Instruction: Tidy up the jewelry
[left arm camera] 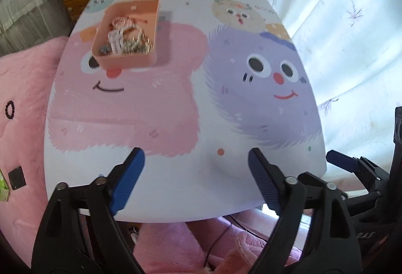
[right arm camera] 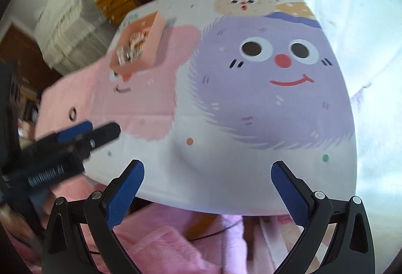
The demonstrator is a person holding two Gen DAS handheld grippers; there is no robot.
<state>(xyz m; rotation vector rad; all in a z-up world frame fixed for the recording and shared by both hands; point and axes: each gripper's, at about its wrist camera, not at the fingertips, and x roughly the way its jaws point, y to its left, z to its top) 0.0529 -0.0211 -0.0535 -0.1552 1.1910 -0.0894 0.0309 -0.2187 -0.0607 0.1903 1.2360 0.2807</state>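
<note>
While both grippers gape empty, the jewelry tray sits unobstructed beyond.

A small table carries everything; its white top is printed with cartoon faces, a pink one on the left and a purple one on the right. On the far left of the top, over the pink face, sits an open pink tray holding a heap of bracelets. The near half of the tabletop is bare.
</note>
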